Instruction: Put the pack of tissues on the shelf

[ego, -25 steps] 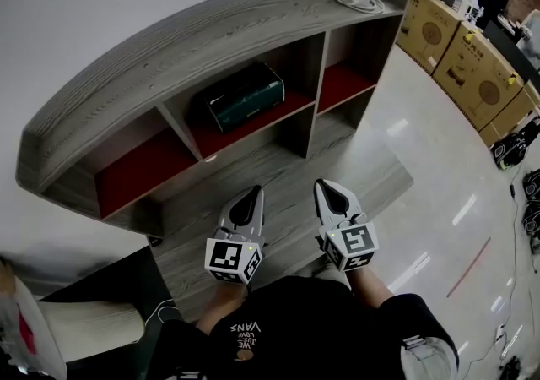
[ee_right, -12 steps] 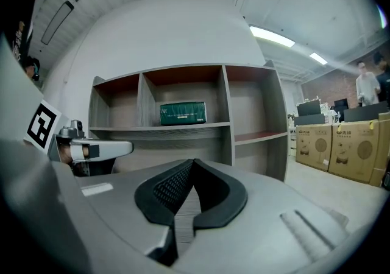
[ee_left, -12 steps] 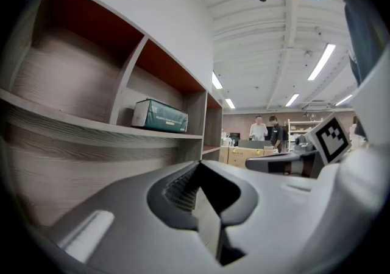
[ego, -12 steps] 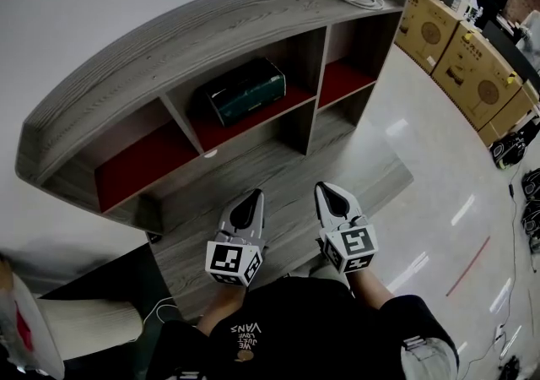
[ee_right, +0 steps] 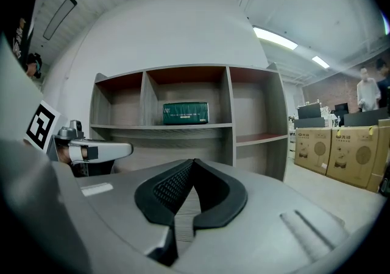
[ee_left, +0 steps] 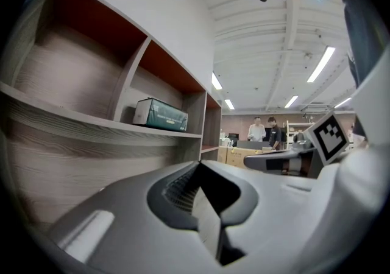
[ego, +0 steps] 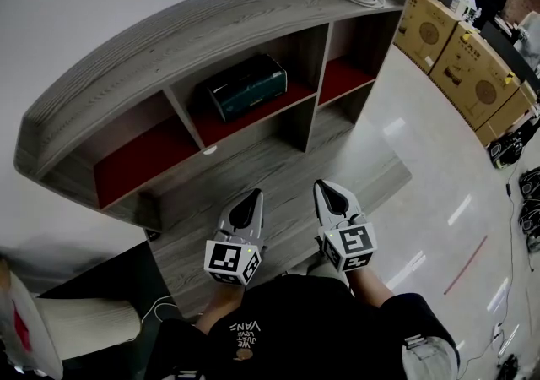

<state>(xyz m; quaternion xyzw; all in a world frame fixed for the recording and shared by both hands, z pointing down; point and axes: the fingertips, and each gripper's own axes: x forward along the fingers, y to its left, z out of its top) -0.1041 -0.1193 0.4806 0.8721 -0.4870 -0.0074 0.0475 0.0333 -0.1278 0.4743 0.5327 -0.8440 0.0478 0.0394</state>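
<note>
Head view: the green pack of tissues (ego: 247, 85) already lies in the shelf's (ego: 169, 32) middle compartment, well apart from your left gripper (ego: 251, 198) and right gripper (ego: 325, 190). Left gripper view: jaws together, empty. Right gripper view: jaws likewise together, empty. Placement looks done, so you need grasp nothing next.

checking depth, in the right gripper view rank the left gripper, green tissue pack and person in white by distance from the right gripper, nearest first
1. left gripper, close on the left
2. pack of tissues, ahead, middle compartment of the shelf
3. person in white, far right, behind the cardboard boxes
</note>
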